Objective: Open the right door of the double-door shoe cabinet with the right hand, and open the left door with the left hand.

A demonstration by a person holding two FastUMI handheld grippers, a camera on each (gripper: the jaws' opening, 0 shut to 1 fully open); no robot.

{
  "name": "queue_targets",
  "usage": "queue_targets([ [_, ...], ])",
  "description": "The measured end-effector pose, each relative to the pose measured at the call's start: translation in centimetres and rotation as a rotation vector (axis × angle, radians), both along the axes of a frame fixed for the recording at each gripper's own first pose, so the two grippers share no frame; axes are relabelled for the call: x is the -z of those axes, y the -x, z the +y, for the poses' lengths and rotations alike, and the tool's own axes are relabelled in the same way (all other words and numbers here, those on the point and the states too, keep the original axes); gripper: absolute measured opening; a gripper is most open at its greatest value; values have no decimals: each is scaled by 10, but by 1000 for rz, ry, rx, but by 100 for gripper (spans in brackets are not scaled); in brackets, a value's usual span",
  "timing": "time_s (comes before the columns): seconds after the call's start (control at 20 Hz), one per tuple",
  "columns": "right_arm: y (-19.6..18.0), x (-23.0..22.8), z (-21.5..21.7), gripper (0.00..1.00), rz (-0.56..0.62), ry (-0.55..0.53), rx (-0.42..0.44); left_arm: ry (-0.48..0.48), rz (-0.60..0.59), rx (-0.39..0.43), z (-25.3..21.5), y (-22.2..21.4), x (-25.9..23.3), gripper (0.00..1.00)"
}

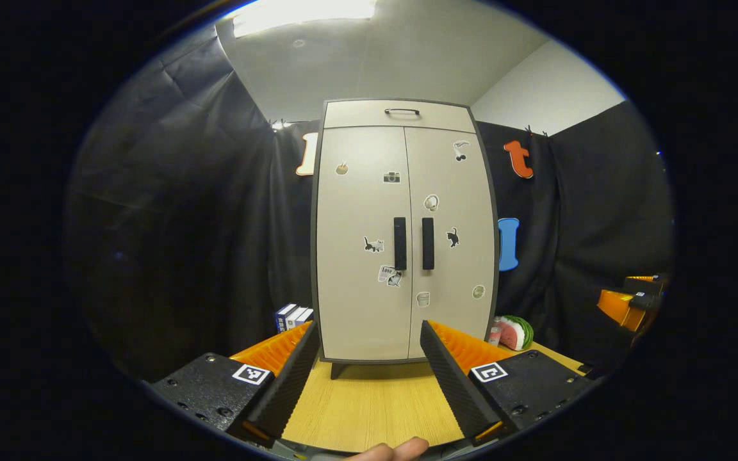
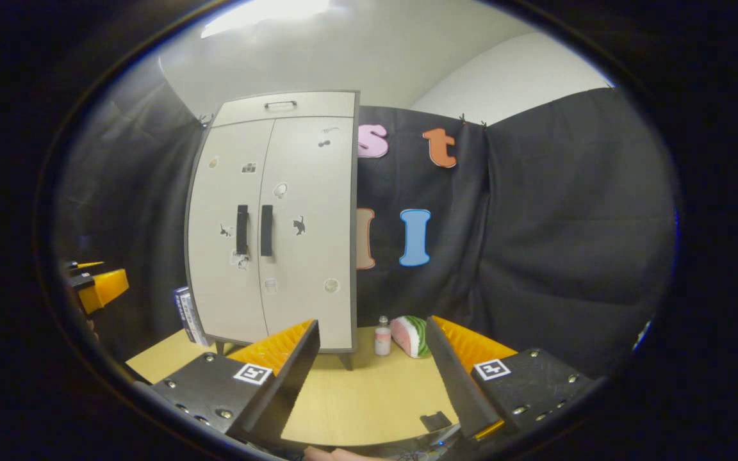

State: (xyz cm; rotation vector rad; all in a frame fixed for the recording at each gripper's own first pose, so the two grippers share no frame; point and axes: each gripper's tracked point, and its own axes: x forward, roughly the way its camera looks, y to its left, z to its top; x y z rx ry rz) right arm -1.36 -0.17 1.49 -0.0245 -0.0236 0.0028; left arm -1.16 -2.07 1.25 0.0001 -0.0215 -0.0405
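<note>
I see the shoe cabinet (image 1: 404, 230) upright on the counter (image 1: 369, 410), both doors closed; left gripper (image 1: 367, 378) and right gripper (image 2: 372, 378) spread, well apart from it; doors probably light and stiff, so I'd pinch the right handle (image 1: 428, 243) and left handle (image 1: 400, 243).

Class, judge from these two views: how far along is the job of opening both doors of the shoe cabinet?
Nothing is done yet: the right door and left door of the shoe cabinet both sit shut, handles side by side. In hand: the left tool faces the doors, open, short of them, and the right tool hangs open, off to the cabinet's right. Left: grasp the right handle, pull, then the left handle.
</note>
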Motion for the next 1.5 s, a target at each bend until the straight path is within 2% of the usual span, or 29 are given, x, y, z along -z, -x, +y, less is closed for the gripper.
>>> queue_targets([
  [0.3, 0, 1, 2, 99, 4, -1, -6, 14, 0, 17, -3, 0, 0, 98],
  [0.35, 0, 1, 3, 94, 3, 0, -6, 11, -7, 18, -3, 0, -3, 98],
  [0.4, -1, 0, 3, 98, 2, 2, -6, 4, -10, 13, -2, 0, -4, 98],
  [0.6, -3, 0, 5, 99, -2, -7, -1, -15, -27, 27, -3, 0, -4, 98],
  [0.7, -9, 2, 9, 94, 3, -15, -2, -12, -32, 32, -2, -1, -1, 98],
  [0.75, -13, 3, 11, 98, 6, -11, -3, -9, -28, 35, -2, -2, 0, 98],
  [0.85, -21, 6, 17, 99, 12, 11, -8, -6, -27, 37, 2, -5, 2, 98],
  [1.0, -38, 9, 31, 98, 23, 35, -25, 0, -39, 30, 11, -12, 3, 98],
  [1.05, -46, 9, 38, 95, 28, 37, -37, 4, -37, 29, 14, -14, 5, 98],
  [1.1, -54, 8, 48, 99, 32, 38, -59, 11, -35, 26, 18, -16, 8, 98],
  [1.3, -97, 4, 91, 99, 51, 66, -136, 33, -27, 25, 33, -24, 18, 98],
  [1.35, -109, 5, 101, 95, 60, 72, -145, 34, -26, 23, 37, -27, 19, 98],
  [1.4, -120, 2, 112, 99, 61, 75, -158, 32, -24, 22, 40, -30, 22, 99],
  [1.5, -140, -9, 135, 99, 44, 68, -188, 21, -12, 26, 46, -37, 27, 98],
])
